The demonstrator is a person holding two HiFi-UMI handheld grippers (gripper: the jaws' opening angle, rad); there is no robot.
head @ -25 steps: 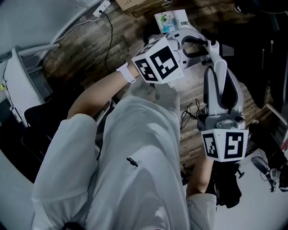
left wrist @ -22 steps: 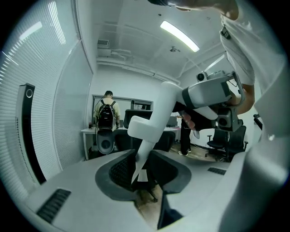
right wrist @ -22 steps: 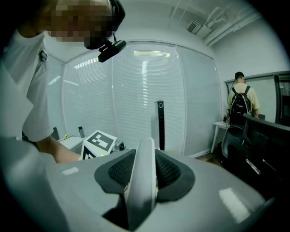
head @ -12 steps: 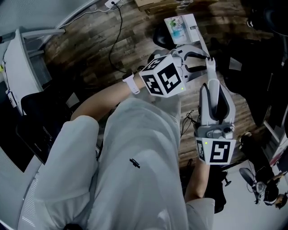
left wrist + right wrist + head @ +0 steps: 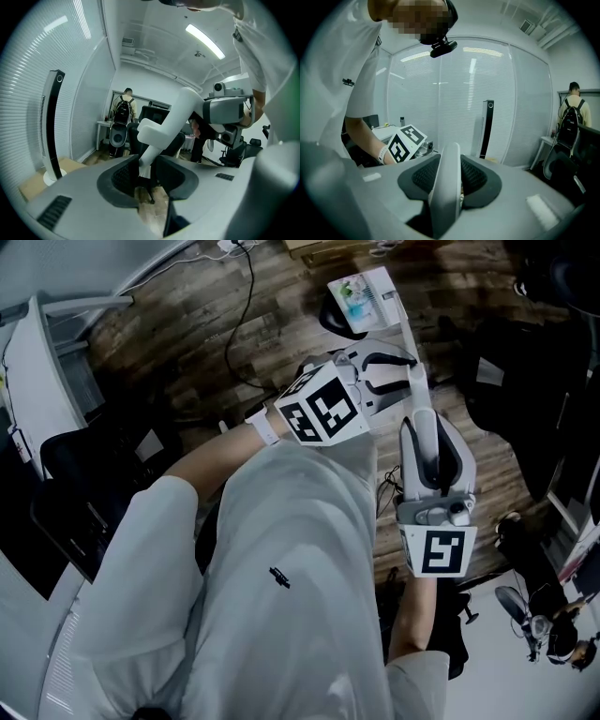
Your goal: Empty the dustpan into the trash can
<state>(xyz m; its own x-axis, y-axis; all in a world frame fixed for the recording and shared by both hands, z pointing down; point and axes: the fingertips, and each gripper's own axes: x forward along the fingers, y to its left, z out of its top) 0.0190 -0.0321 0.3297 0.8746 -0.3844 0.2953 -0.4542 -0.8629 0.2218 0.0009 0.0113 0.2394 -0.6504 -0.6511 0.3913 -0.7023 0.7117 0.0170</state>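
floor (image 5: 187, 329): wood planks | on it: black cable (image 5: 230, 338), cardboard box (image 5: 314, 247)

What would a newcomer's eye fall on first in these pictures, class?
Boldest are the black-and-white marker cubes at the head view's centre, one on each gripper. The right gripper grips a white handle; its end stands between the left gripper's fingers, which have just been opening.
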